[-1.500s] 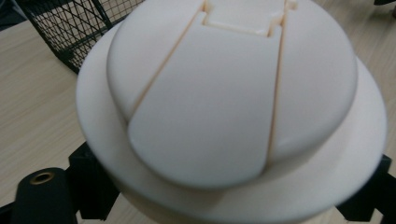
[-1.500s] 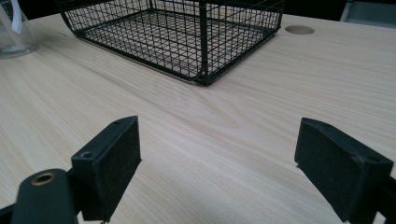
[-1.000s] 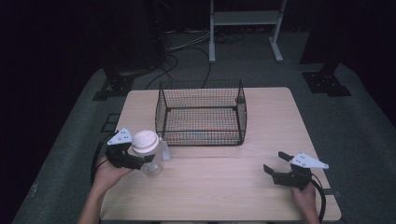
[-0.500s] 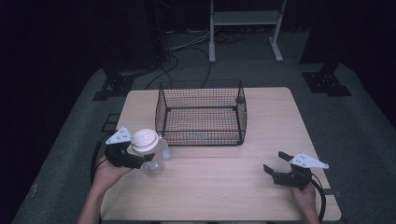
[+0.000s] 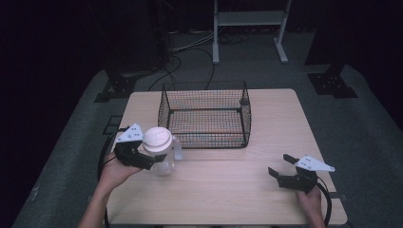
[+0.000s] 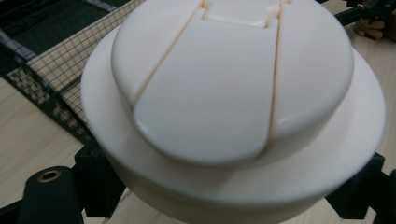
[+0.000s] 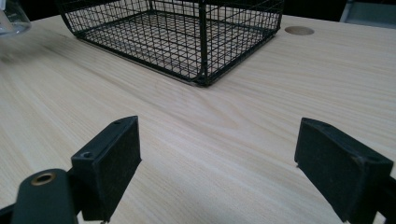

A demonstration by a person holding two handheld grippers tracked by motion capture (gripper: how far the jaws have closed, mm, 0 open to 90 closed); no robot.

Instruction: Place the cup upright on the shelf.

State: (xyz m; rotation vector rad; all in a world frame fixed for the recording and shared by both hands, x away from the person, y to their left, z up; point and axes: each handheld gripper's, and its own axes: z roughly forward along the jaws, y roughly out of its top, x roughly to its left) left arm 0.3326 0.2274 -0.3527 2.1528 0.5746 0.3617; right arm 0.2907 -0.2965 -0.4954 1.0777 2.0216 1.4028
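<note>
Left gripper (image 5: 142,154) clamps lidded cup (image 5: 160,151) near table's (image 5: 228,190) left edge (clear, slick-looking): may slip. Right gripper (image 5: 285,167) spread, empty.

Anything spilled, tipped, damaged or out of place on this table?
Nothing stands out. The black wire basket sits upright and empty on the wooden table; the left gripper holds the clear cup with a white lid upright, and the right gripper rests open.

Pale wood-grain counter (image 5: 228,190) w/ black grid-mesh wire basket (image 5: 204,116), clear cup (image 5: 164,164) w/ cream-white lid (image 6: 233,107), both tools black w/ grey plates: left tool (image 5: 145,159), right tool (image 5: 280,166).
</note>
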